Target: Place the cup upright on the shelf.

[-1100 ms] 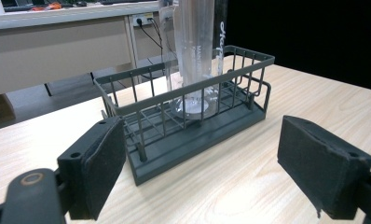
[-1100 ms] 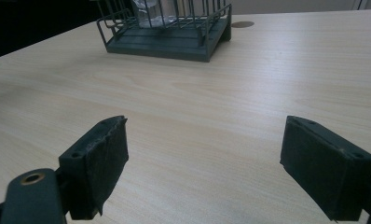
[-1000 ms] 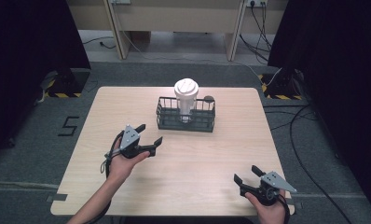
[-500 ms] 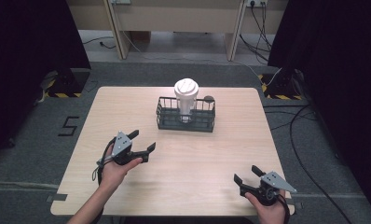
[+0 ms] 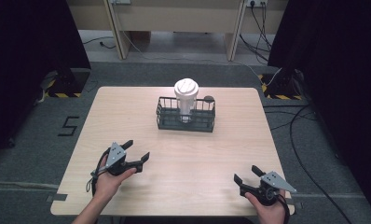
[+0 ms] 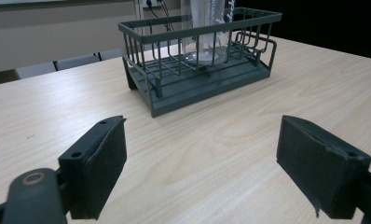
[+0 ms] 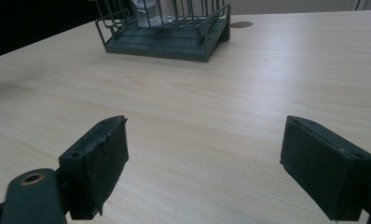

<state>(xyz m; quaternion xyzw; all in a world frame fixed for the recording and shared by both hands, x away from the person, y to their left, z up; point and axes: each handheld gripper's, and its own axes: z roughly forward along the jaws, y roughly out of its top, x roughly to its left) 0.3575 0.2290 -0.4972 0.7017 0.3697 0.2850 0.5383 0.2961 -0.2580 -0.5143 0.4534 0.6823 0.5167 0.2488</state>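
cup [image 5: 186, 95] in rack [image 5: 185, 122]: light, crushable (probably) | grab mid-wall, gently | left tool [image 5: 136, 152], right tool [image 5: 247, 175]: both spread, empty

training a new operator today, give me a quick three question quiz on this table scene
1. True or false: the cup stands inside the wire basket.
2. Which tongs are nearer the basket: A) left tongs B) right tongs?
3. Fill in: both tongs are ____ and hold nothing.

Key: 1 true. 2 A. 3 open.
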